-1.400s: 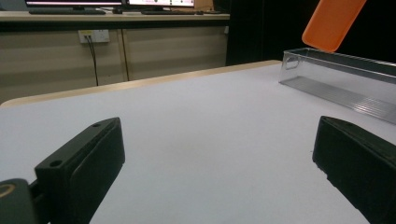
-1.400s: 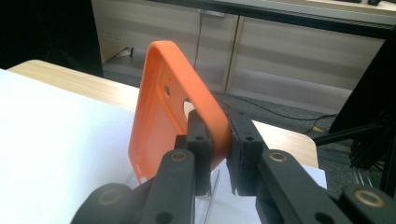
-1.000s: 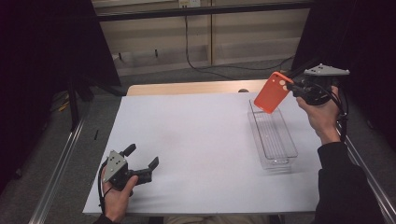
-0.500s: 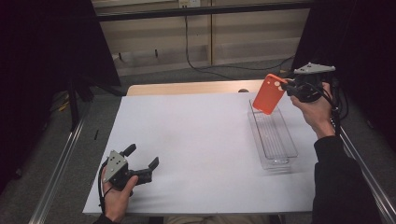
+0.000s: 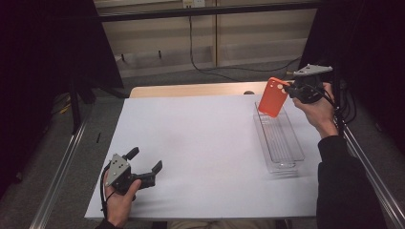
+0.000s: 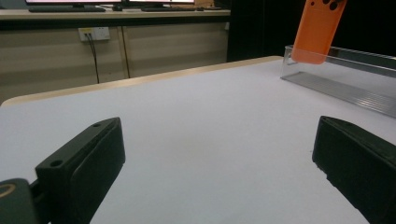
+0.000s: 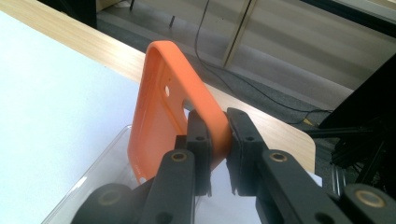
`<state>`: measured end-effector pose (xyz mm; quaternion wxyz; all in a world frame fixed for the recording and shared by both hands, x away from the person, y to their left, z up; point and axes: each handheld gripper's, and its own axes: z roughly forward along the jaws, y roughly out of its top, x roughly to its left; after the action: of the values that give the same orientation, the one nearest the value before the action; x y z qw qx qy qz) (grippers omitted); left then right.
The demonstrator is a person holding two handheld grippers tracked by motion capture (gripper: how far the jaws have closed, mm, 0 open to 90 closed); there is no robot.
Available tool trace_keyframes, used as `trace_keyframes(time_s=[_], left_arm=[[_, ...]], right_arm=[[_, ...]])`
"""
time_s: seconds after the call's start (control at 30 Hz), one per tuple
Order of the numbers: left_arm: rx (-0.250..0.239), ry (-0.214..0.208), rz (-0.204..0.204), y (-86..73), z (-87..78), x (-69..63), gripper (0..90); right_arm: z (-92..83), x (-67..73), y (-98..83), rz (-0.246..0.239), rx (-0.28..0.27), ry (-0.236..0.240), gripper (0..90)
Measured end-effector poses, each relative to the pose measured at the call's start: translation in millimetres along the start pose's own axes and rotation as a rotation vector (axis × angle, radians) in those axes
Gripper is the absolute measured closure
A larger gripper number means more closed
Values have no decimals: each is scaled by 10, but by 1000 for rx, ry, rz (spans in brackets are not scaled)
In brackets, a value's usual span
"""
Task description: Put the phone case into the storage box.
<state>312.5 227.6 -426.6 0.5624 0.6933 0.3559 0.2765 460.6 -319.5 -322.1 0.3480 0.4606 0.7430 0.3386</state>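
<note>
Item: orange phone case (image 5: pixel 273 97), upper right of the high view, hanging above the clear tray (image 5: pixel 292 153). Likely light, thin, flexible, slick. Your right hand-held gripper (image 7: pixel 215 132) pinched its side edge; the left one (image 5: pixel 144 165) rested open, empty.

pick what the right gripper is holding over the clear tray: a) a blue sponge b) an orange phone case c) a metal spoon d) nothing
b: the right gripper is clamped on the edge of an orange phone case, held above the far end of the clear tray.
</note>
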Motion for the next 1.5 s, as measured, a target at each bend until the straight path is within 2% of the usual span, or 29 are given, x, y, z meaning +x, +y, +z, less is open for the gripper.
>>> trace_keyframes(time_s=[0.33,0.73,1.03,1.5], left_arm=[[-4,-7,-6,-2,-2,-5,24],[-3,-8,-1,3,-6,-10,24],[0,-6,4,4,-9,-10,24],[-4,-9,0,4,-8,-12,24]], right_arm=[[129,37,-41,-31,42,-23,808],[213,85,-62,-61,68,-31,808],[248,104,-74,-59,71,-26,808],[306,135,-61,-81,83,-27,807]])
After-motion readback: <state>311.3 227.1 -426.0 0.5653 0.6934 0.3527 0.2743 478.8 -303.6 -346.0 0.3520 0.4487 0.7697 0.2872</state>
